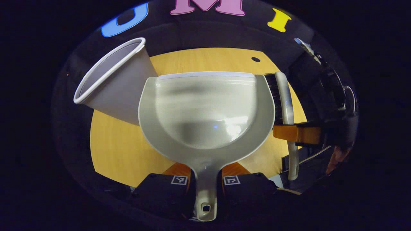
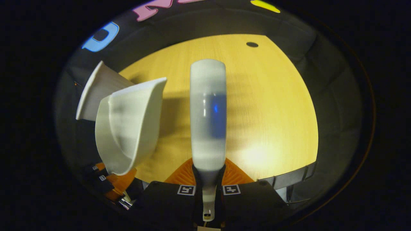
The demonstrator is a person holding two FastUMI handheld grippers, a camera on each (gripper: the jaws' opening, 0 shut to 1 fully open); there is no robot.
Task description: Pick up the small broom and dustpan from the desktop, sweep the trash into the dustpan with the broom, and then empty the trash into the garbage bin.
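Left hand-held gripper clamps the glossy pale dustpan; right hand-held gripper clamps the broom.

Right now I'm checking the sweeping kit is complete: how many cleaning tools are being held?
2. The dustpan is clamped by its handle in the left gripper; the broom is in the right gripper, beside the dustpan.

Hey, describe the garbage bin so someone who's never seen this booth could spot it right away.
Start at the wooden desktop. At its left edge, beyond the dustpan, sits the garbage bin. It is a plain, pale tapered bin with a rolled rim and an open mouth, and unlike the dustpan and broom, no tool holds it.
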